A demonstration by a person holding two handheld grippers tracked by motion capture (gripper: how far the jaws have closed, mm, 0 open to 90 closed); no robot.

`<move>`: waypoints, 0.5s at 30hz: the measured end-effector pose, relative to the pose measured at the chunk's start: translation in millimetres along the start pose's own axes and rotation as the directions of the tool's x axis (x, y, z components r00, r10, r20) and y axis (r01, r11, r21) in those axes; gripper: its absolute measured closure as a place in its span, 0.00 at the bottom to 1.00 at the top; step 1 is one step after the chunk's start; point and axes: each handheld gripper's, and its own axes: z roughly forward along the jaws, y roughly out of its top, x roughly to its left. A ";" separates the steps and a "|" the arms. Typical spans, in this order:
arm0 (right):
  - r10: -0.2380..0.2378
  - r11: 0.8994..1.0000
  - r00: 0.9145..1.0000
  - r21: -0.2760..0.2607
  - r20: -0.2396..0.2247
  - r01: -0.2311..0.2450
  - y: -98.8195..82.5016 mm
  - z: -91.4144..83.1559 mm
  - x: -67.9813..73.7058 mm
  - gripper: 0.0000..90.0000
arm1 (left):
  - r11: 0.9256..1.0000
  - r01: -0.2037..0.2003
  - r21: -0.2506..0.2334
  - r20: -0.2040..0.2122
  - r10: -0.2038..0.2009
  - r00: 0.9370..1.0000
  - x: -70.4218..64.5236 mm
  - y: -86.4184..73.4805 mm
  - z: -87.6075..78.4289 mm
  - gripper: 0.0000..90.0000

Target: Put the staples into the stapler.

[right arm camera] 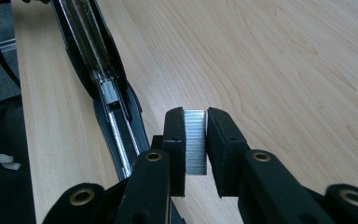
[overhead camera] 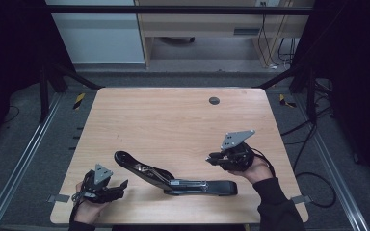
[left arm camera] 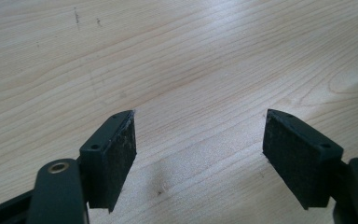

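A black stapler (overhead camera: 173, 177) lies swung open along the table's near edge, its metal staple channel (right arm camera: 116, 116) facing up. My right gripper (overhead camera: 212, 159) hovers just right of it, held by a hand in a dark sleeve. In the right gripper view its jaws (right arm camera: 196, 135) are shut on a silvery strip of staples (right arm camera: 195, 142), beside the stapler's channel. My left gripper (overhead camera: 123, 184) rests at the near left corner, pointing toward the stapler's raised arm. Its jaws (left arm camera: 198, 140) stand wide open over bare wood, nothing between them.
The wooden table (overhead camera: 173, 115) has a round grey cable grommet (overhead camera: 214, 100) near its far edge. Metal frame rails run along both sides. Cables lie on the floor to the right (overhead camera: 313, 139).
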 end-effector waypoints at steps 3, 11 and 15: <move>-0.009 1.000 1.000 0.003 -0.015 0.009 1.6 1.7 1.6 0.87 | 1.000 -0.002 0.003 -0.001 0.002 1.000 -0.9 0.3 1.0 0.28; -0.030 0.999 0.998 0.021 -0.050 0.031 4.1 9.2 4.3 0.87 | 1.000 0.002 0.005 -0.003 -0.002 1.000 -0.7 0.0 2.3 0.28; -0.043 0.999 0.996 0.023 -0.073 0.045 5.8 13.1 5.2 0.87 | 1.000 0.002 0.005 -0.003 -0.002 1.000 -0.6 0.0 2.2 0.28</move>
